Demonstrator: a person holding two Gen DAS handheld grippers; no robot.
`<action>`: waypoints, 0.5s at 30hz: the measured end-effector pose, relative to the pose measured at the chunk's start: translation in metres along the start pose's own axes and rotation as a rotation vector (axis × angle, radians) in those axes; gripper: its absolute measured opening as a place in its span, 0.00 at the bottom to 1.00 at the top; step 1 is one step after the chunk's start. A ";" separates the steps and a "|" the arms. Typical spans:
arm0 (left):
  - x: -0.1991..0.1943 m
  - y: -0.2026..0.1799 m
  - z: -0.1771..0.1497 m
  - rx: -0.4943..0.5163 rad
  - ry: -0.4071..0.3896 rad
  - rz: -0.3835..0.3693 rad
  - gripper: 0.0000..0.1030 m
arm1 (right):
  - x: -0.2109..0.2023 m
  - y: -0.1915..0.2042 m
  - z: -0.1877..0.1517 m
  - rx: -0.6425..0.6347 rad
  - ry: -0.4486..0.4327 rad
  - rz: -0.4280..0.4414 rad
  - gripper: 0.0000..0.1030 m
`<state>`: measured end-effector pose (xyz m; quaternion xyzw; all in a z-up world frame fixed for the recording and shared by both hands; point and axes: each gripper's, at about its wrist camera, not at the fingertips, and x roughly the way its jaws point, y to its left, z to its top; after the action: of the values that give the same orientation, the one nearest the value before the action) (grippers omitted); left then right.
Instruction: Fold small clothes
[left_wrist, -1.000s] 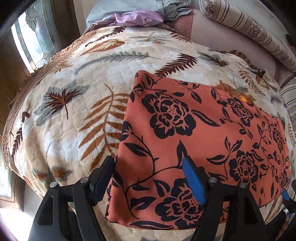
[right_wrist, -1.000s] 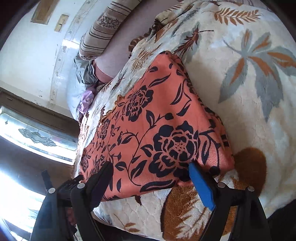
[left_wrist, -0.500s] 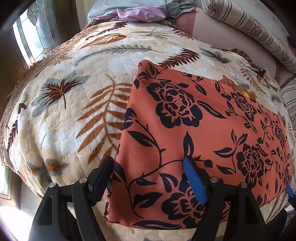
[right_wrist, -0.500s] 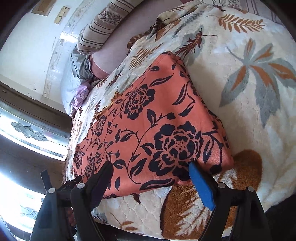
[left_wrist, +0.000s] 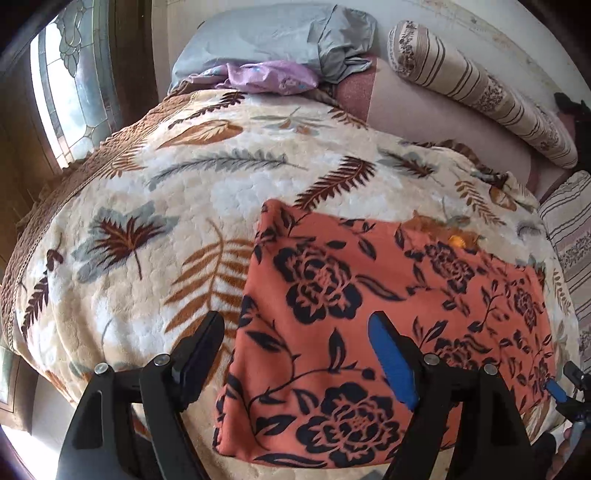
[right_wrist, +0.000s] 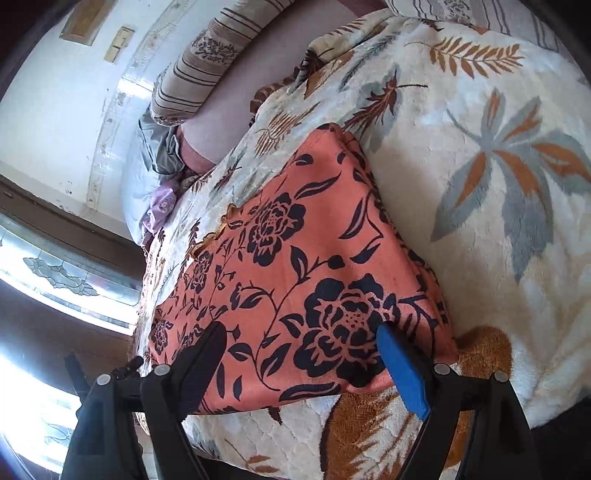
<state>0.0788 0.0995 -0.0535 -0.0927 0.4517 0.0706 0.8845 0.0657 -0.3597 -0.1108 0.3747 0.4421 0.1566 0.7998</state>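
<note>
One orange floral garment (left_wrist: 388, 325), folded flat, lies on the leaf-print blanket (left_wrist: 166, 229) near the bed's front edge. Left gripper (left_wrist: 295, 354) hovers over its near-left corner, jaws wide, just been opening, nothing gripped. Right gripper (right_wrist: 299, 358) wide apart over near-right corner, empty. Pillows (left_wrist: 480, 88) behind.

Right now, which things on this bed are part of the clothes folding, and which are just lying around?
Part of the job:
orange floral garment
left gripper, open
right gripper, open

Just lying about:
purple cloth
grey pillow
striped bolster
leaf-print blanket
</note>
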 end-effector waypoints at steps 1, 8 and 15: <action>0.005 -0.006 0.007 0.011 0.003 -0.006 0.78 | -0.002 0.005 0.004 -0.014 -0.005 0.005 0.83; 0.082 -0.013 0.026 -0.012 0.135 0.069 0.78 | 0.038 0.019 0.078 -0.002 0.068 0.117 0.83; 0.084 -0.014 0.018 0.044 0.136 0.101 0.79 | 0.077 -0.039 0.112 0.298 0.036 0.145 0.83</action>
<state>0.1443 0.0933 -0.1101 -0.0551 0.5165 0.0988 0.8488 0.1984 -0.3924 -0.1480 0.5173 0.4465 0.1531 0.7138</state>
